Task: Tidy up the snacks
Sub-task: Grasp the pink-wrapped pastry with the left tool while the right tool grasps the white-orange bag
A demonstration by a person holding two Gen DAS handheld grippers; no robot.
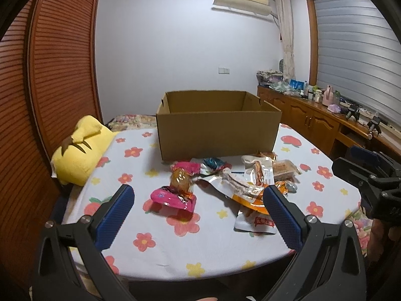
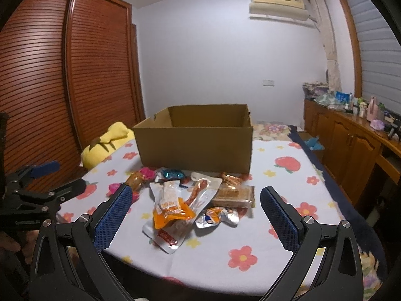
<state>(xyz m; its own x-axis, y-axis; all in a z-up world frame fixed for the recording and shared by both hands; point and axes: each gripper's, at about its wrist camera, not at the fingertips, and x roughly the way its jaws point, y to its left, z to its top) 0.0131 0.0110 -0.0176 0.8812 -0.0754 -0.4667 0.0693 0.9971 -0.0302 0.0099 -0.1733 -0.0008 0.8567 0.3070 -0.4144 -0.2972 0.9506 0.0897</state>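
A loose heap of snack packets (image 2: 190,198), foil, pink and orange wrappers overlapping one another, lies on the flower-print bed (image 1: 213,245) just in front of an open cardboard box (image 1: 218,130). The left hand-held gripper (image 1: 198,198) and the right hand-held gripper (image 2: 196,200) both hang above the heap, spread wide and empty. Only the right wrist view shows the blue-and-white foil pouch (image 2: 216,217) fully; the left view shows the pink packet (image 1: 174,197) unobstructed.

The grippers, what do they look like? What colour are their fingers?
Both the left gripper and the right gripper are black frames with silver round bolts. Their fingers are long, flat pads covered in bumpy blue rubber. No cables or sleeves are visible.
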